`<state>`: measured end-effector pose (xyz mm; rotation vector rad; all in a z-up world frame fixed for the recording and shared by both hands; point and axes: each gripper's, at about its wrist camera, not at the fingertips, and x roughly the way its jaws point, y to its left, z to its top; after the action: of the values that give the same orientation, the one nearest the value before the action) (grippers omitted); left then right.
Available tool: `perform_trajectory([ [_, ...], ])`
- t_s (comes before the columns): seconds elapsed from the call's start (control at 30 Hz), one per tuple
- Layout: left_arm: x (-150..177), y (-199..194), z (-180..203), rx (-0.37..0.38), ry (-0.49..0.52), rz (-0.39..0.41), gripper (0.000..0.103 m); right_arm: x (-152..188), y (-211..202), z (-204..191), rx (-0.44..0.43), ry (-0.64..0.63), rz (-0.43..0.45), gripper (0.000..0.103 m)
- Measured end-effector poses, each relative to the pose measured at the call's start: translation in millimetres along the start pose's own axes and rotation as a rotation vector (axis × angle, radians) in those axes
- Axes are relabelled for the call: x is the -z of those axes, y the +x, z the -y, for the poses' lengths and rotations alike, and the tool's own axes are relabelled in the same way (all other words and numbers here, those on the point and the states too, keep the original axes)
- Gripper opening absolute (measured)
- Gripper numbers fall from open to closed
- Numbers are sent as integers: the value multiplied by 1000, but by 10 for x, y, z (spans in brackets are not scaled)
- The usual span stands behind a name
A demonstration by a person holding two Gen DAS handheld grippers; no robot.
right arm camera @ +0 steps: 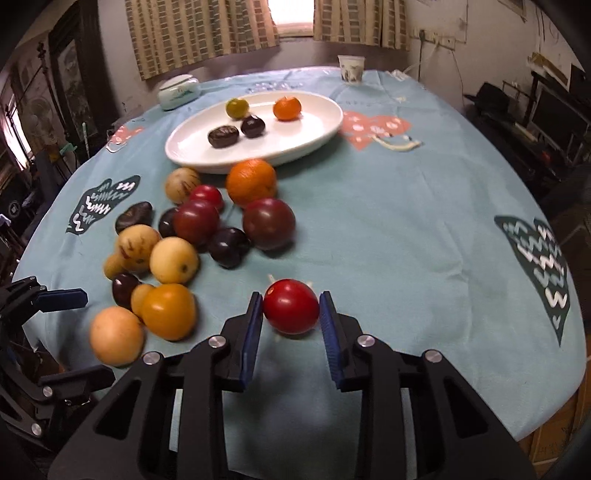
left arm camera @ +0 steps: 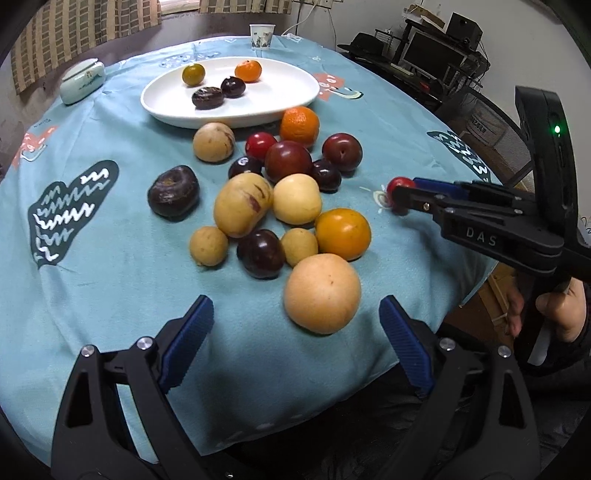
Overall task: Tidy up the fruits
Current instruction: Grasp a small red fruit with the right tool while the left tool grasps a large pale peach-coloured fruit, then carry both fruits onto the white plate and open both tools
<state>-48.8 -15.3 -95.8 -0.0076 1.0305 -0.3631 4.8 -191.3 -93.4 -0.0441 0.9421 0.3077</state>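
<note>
My right gripper is shut on a small red fruit, with both blue pads against its sides just above the teal tablecloth. The left wrist view shows that same red fruit at the right gripper's tip. My left gripper is open, with a pale round fruit just ahead of its fingers. A heap of several mixed fruits lies mid-table. The white plate behind it holds a greenish citrus, a small orange and two dark fruits.
At the far table edge stand a paper cup and a pale ceramic dish. A hand holds the right gripper's handle by the near right edge. A desk with a monitor stands beyond the table.
</note>
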Motion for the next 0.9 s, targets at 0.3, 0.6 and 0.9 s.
perform_trajectory([
  [0.3, -53, 140, 26, 20, -19, 10, 61, 47, 148, 48, -65, 11, -31, 35],
  [0.6, -49, 126, 69, 24, 11, 21, 45, 60, 143, -19, -46, -8, -20, 34],
  [0.9, -52, 108, 65, 26, 7, 22, 44, 78, 153, -111, 18, -71, -42, 34],
])
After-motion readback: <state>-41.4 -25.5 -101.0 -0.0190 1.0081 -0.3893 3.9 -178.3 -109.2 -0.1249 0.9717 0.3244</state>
